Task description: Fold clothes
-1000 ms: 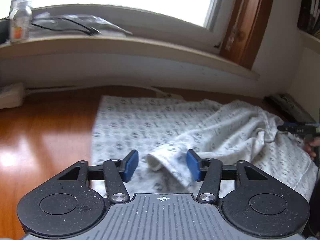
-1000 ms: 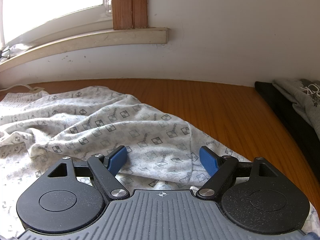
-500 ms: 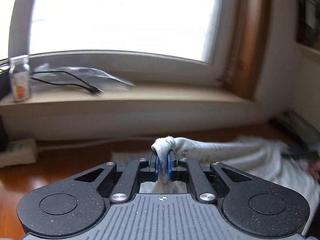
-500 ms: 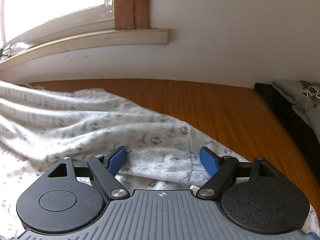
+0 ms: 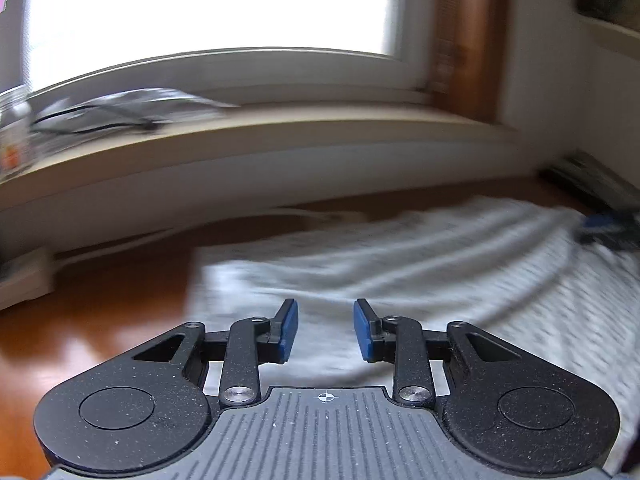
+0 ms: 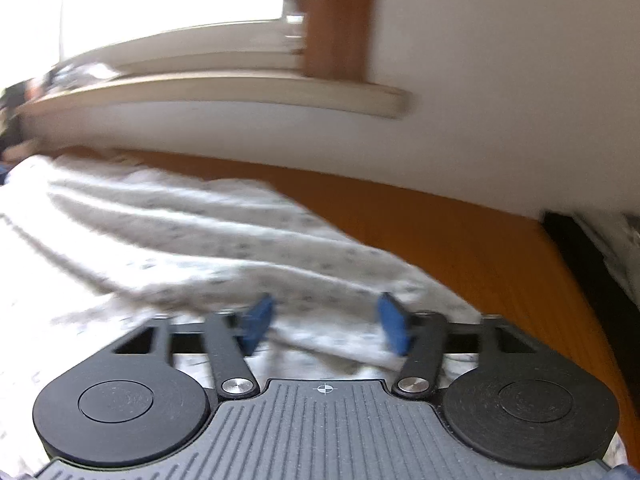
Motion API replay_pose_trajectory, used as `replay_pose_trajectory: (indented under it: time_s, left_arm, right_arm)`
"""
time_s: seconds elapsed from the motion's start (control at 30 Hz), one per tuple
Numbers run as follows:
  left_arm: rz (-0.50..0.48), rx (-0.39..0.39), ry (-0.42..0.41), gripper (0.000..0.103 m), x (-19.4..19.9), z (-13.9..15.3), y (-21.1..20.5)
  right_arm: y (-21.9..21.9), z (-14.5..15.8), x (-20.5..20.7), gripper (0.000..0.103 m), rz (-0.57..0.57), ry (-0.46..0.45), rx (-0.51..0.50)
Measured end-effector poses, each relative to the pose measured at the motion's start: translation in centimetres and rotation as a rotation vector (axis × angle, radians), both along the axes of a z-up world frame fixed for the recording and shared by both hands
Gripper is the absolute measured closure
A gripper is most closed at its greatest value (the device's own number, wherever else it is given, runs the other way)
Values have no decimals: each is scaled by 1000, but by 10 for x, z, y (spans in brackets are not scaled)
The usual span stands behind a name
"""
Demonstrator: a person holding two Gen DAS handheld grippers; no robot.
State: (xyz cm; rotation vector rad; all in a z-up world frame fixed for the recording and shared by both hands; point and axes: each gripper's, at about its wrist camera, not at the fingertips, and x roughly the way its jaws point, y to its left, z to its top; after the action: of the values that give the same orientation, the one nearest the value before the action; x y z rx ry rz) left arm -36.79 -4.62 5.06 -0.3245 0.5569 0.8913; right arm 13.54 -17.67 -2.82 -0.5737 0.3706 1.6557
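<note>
Item 1. Left gripper (image 5: 326,330): nearest in the left wrist view, tilted down over the garment. Jaws parted and opening; nothing lies between the blue pads, so the cloth is released, probably to let it settle flat.

Item 2. Right gripper (image 6: 322,328): nearest in the right wrist view, also angled down, rolled a little. Jaws apart but closing; a ridge of cloth runs between the pads, which do not yet press on it. Judged: reaching for a new hold near the hem for the next fold.

Item 3. Patterned white garment (image 5: 420,256): spread on the wooden table (image 5: 100,300) under and ahead of both tools, creased in long ridges, not yet folded. Blurred; print unreadable.

Item 4. Dark folded clothes (image 6: 592,248): at the table's right edge, apart from the garment; likely set aside.

Item 5. White power strip (image 5: 24,280): far left, against the wall.

Item 6. Windowsill (image 5: 280,136): farthest, bearing a cable and a jar, both blurred.
</note>
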Motion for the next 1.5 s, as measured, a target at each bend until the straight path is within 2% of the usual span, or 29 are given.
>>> replay_pose_trajectory:
  time_s: [0.13, 0.2, 0.27, 0.37, 0.4, 0.43, 0.5, 0.53, 0.6, 0.7, 0.77, 0.87, 0.93, 0.97, 1.0, 1.03, 1.1, 1.23, 1.37, 1.5]
  left_arm:
    - [-122, -20, 32, 69, 36, -9, -12]
    - [-173, -30, 49, 59, 52, -15, -16]
    - [-199, -31, 77, 54, 63, -21, -19]
    - [-198, -15, 93, 54, 69, -27, -20]
    - [-197, -10, 97, 59, 70, -29, -20]
    - [-192, -3, 96, 64, 70, -30, -18]
    - [-185, 8, 97, 92, 71, -29, -15]
    - [-185, 9, 95, 101, 71, -28, -13]
    - [-176, 27, 89, 102, 71, -22, -12]
    - [-168, 77, 50, 102, 63, 4, -20]
    - [-178, 94, 52, 102, 58, 19, -30]
    - [-210, 67, 72, 102, 51, 24, -44]
    - [-214, 34, 99, 96, 48, 17, -49]
    - [-217, 32, 113, 88, 46, 15, -50]
    - [-216, 31, 120, 80, 44, 12, -49]
    - [-207, 31, 120, 77, 42, 11, -46]
    - [-194, 27, 110, 72, 42, 12, -36]
    - [-180, 18, 89, 65, 47, 12, -15]
    - [-176, 17, 100, 64, 56, 12, 1]
    - [-134, 32, 103, 50, 32, 14, 3]
  right_arm:
    - [-5, 2, -20, 62, 106, -45, -36]
    - [-1, 1, -17, 62, 104, -27, -44]
    - [3, 0, -14, 62, 100, -8, -52]
    - [10, -2, -8, 63, 90, 35, -63]
    - [12, -3, -4, 75, 85, 62, -64]
    - [13, -3, 0, 96, 81, 87, -63]
    - [11, -1, 4, 100, 75, 102, -44]
    - [8, 1, 6, 101, 72, 102, -28]
    - [2, 5, 8, 101, 66, 103, 4]
    - [-12, 23, 13, 101, 82, 128, 54]
    - [-24, 35, 14, 101, 105, 127, 74]
    - [-42, 31, 10, 101, 149, 107, 23]
    - [-44, 20, 6, 100, 158, 80, -26]
    - [-45, 15, 5, 98, 154, 65, -39]
    - [-43, 13, 6, 92, 151, 67, -38]
    - [-41, 13, 7, 81, 147, 71, -37]
    - [-33, 19, 9, 68, 130, 95, -19]
    - [-9, 29, -1, 51, 115, 89, 24]
    - [14, 24, -10, 48, 113, 76, 35]
    - [27, 9, -23, 45, 88, -16, 46]
